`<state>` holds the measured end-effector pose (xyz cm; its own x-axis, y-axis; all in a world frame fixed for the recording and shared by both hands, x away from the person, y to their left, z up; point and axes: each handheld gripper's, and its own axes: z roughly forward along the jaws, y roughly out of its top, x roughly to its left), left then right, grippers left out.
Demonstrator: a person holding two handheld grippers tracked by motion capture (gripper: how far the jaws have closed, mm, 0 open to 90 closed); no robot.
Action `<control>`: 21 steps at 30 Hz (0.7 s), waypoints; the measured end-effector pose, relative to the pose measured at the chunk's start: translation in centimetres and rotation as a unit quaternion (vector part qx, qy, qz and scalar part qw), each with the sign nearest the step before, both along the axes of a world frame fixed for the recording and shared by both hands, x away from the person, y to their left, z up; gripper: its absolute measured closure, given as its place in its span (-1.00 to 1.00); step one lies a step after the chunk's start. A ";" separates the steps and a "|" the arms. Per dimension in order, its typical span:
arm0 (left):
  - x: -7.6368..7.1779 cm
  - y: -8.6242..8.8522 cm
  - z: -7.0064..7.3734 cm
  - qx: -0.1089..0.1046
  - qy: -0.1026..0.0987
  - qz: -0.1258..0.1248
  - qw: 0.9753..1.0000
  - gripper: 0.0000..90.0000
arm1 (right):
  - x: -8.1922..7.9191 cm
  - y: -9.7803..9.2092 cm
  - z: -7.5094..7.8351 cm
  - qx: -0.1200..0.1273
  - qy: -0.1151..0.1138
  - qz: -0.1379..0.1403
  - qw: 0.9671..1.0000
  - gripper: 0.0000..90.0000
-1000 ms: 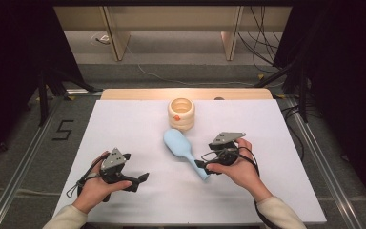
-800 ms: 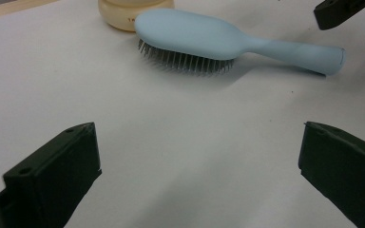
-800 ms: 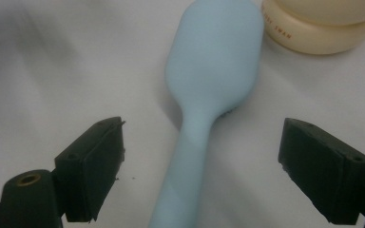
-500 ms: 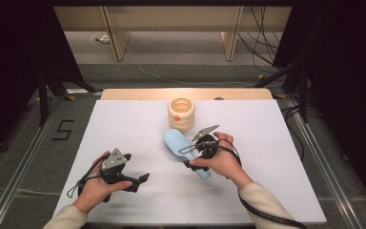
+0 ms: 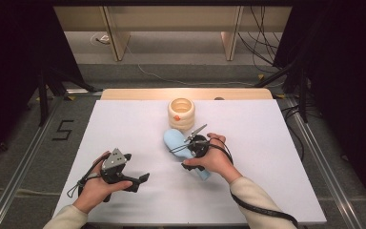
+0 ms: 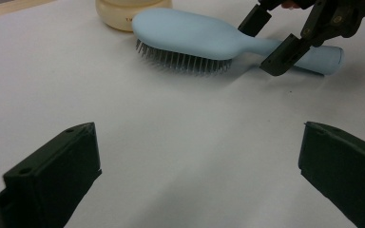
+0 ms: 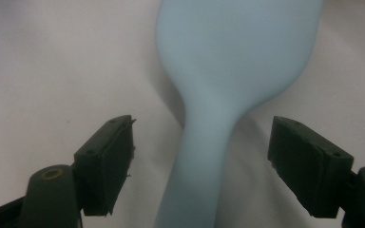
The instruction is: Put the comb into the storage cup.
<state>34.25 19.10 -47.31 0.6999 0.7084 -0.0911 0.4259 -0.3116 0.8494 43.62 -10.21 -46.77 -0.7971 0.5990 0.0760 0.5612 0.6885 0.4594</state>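
A light blue hairbrush point(image 5: 175, 140) lies bristles down on the white table point(image 5: 276, 157), its handle pointing toward the person. My right gripper point(image 5: 186, 155) is tipped down over the handle, open. In the right gripper view point(image 7: 202, 137) one jaw stands on each side of the handle point(image 7: 204, 156) without touching it. The left gripper view shows the brush point(image 6: 195, 35) with those jaws straddling its handle. My left gripper point(image 5: 142, 180) rests open at the front left, nothing between its jaws point(image 6: 199, 166).
A cream ribbed jar point(image 5: 181, 113) stands just beyond the brush head, close to it, also seen as the jar point(image 6: 123, 12). A wooden strip point(image 5: 138, 94) runs along the table's far edge. Metal rails point(image 5: 310, 138) flank the table.
My right gripper has moved left from beside the brush to over its handle and tipped downward, jaws astride it. The left gripper and the brush have stayed put.
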 end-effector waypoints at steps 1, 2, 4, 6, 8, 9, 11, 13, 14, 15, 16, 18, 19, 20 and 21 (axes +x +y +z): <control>0.0 0.0 0.0 0.000 0.000 0.000 1.000 -1.00 | 0.1 0.1 0.0 -0.001 0.002 0.000 1.000 -0.43; 0.0 0.0 0.0 0.000 0.001 0.000 1.000 -1.00 | 0.2 0.1 0.0 -0.007 0.005 -0.002 1.000 -0.42; 0.0 0.0 0.0 0.000 0.001 -0.002 1.000 -1.00 | 0.3 0.5 -0.1 -0.017 0.016 -0.004 1.000 -0.40; 0.0 -0.1 0.0 0.001 0.002 -0.002 1.000 -1.00 | 0.4 0.9 -0.2 -0.027 0.018 -0.001 0.999 -0.35; 0.0 -0.1 0.0 0.000 0.003 -0.002 1.000 -1.00 | 0.5 1.2 -0.3 -0.032 0.014 -0.004 0.999 -0.33; 0.0 -0.1 0.0 0.000 0.003 -0.002 1.000 -1.00 | 0.5 1.2 -0.3 -0.032 0.014 -0.004 0.999 -0.33; 0.0 0.0 0.0 0.000 0.003 -0.002 1.000 -1.00 | 0.5 1.3 -0.2 -0.038 0.016 -0.004 0.999 -0.31; 0.0 0.0 0.0 0.000 0.003 -0.002 1.000 -1.00 | 0.6 1.4 -0.1 -0.041 0.019 -0.008 0.999 -0.28; 0.0 0.0 0.0 0.000 0.003 -0.002 1.000 -1.00 | 0.7 1.4 -0.1 -0.042 0.020 -0.010 0.999 -0.26; 0.0 -0.1 0.0 0.000 0.003 -0.002 1.000 -1.00 | 0.7 1.5 -0.1 -0.046 0.020 -0.010 0.999 -0.24; 0.0 -0.1 0.0 -0.001 0.003 -0.002 1.000 -1.00 | 0.8 1.5 0.0 -0.050 0.020 -0.010 0.999 -0.22; 0.0 -0.1 -0.1 0.000 0.004 -0.002 1.000 -1.00 | 0.8 1.8 0.1 -0.063 0.021 -0.013 0.998 -0.17; 0.0 -0.1 -0.1 0.000 0.004 -0.002 1.000 -1.00 | 0.8 1.8 0.1 -0.063 0.021 -0.013 0.998 -0.17; 0.0 -0.1 -0.1 -0.001 0.004 -0.003 1.000 -1.00 | 0.8 1.9 0.1 -0.067 0.021 -0.013 0.997 -0.16; 0.0 -0.1 -0.1 -0.001 0.004 -0.003 1.000 -1.00 | 0.8 2.1 0.1 -0.076 0.021 -0.017 0.997 -0.14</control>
